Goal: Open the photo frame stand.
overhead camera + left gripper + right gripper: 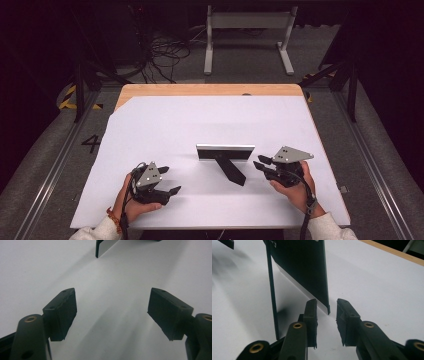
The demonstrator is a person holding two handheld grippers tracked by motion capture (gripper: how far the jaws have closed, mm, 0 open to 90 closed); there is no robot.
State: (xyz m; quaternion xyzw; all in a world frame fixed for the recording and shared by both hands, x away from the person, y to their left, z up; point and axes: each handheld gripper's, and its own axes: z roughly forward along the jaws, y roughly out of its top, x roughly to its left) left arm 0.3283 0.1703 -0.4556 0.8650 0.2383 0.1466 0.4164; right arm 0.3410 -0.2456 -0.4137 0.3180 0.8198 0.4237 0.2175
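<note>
We see a frame (225,152) upright on its black strut on the white table (165,125), left gripper (169,181) wide open and empty, right gripper (260,165) slightly parted just beside the frame's edge, not gripping

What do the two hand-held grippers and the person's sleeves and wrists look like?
Both the left gripper and the right gripper are black, each topped by a grey three-cornered plate with small dark holes. Brass-coloured rings mark the jaw pivots, and the pads are flat black blocks. A black cable trails from each. The sleeves are white; the left wrist bears an orange band.
</note>
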